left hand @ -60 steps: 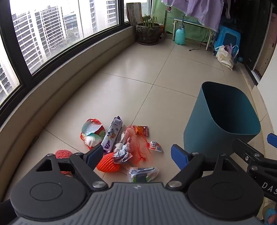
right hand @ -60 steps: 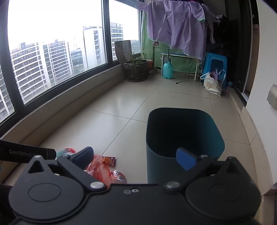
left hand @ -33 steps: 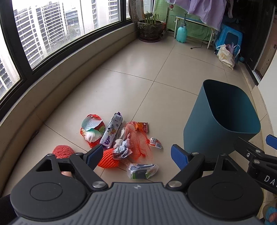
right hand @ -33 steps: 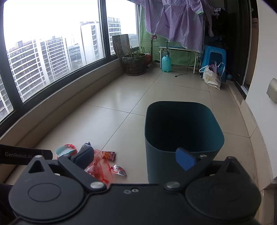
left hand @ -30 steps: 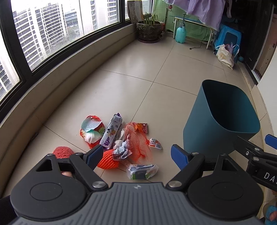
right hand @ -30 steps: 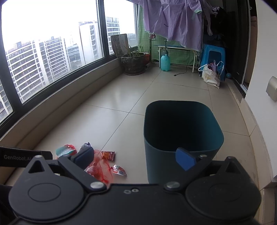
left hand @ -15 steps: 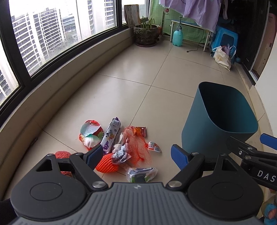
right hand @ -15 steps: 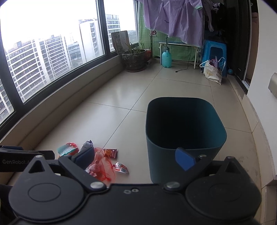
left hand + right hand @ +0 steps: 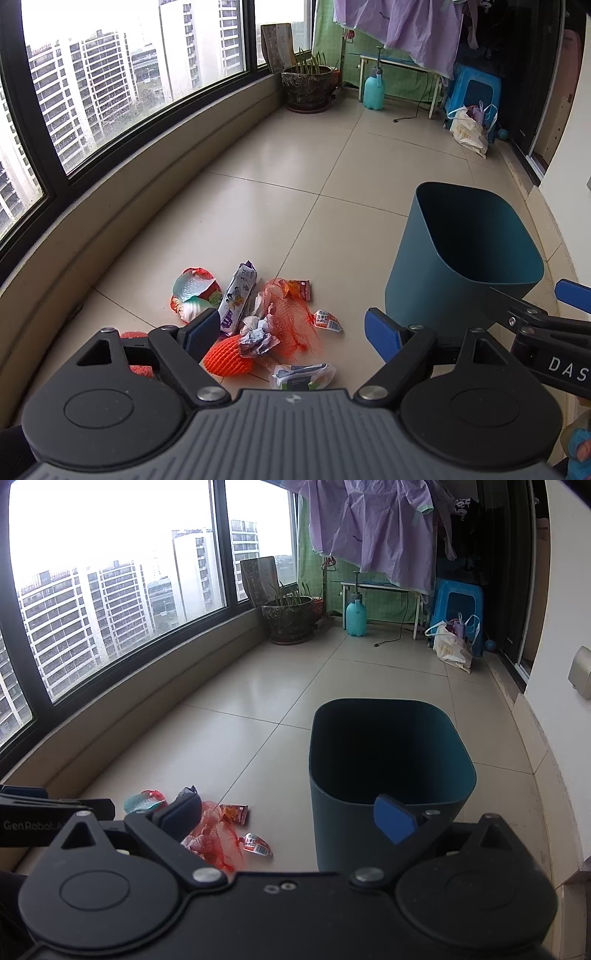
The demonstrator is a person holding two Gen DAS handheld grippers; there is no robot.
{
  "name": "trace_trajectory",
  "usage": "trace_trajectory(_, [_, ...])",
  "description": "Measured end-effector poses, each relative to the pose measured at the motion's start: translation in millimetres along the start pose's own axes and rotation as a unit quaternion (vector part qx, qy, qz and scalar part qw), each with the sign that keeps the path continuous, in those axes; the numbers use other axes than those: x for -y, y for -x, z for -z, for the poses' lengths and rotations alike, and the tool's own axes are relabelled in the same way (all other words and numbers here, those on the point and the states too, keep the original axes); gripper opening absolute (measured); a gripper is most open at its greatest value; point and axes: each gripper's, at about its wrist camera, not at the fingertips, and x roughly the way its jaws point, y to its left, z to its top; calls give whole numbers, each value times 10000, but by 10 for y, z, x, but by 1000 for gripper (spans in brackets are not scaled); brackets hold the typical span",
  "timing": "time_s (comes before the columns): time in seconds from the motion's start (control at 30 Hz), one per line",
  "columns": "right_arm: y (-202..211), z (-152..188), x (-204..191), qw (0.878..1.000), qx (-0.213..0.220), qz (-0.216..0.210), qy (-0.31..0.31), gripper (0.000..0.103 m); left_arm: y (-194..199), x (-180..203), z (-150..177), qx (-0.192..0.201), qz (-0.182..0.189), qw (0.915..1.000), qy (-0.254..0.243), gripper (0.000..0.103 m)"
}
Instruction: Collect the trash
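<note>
A pile of trash lies on the tiled floor: a red mesh net point(image 9: 291, 325), an orange foam sleeve point(image 9: 227, 358), a purple wrapper point(image 9: 238, 291), a round red-and-teal wrapper point(image 9: 192, 291), a small sachet point(image 9: 327, 320) and a clear packet point(image 9: 301, 374). A teal bin point(image 9: 465, 254) stands open to the right of the pile; it also shows in the right wrist view point(image 9: 388, 771). My left gripper point(image 9: 291, 332) is open and empty, held above the pile. My right gripper point(image 9: 288, 818) is open and empty, in front of the bin.
A low curved wall under the windows runs along the left point(image 9: 122, 206). A potted plant point(image 9: 306, 86), a teal spray bottle point(image 9: 373, 92), a blue stool point(image 9: 474, 92) and a white bag point(image 9: 467, 131) stand at the far end. A wall runs along the right point(image 9: 561, 657).
Both grippers have tilted up and drawn back slightly, so the far end of the balcony shows more. The trash and the bin have not moved. Both grippers stay open.
</note>
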Motion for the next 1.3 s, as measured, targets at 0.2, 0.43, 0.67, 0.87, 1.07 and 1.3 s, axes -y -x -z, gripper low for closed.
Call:
trace_trajectory(0.2, [1, -25, -2, 10000, 0, -5, 6, 100, -6, 12, 1, -19, 3, 10000, -4, 86])
trace_trajectory(0.43, [-5, -26, -4, 10000, -24, -16, 2, 99, -36, 14, -7, -79, 41, 10000, -6, 86])
trace_trajectory(0.67, [-20, -13, -6, 10000, -41, -18, 1, 99, -60, 14, -7, -143, 80, 9999, 4, 86])
trace_trajectory(0.87, [-23, -18, -4, 10000, -52, -24, -11, 99, -86, -17, -14, -230, 193, 9995, 74, 86])
trace_trajectory(1.07, [-25, -8, -20, 10000, -48, -6, -26, 99, -108, -16, -18, -255, 60, 9996, 71, 86])
trace_trajectory(1.3, [-35, -11, -15, 10000, -62, 72, -11, 99, -116, -28, -33, -275, 79, 9995, 114, 86])
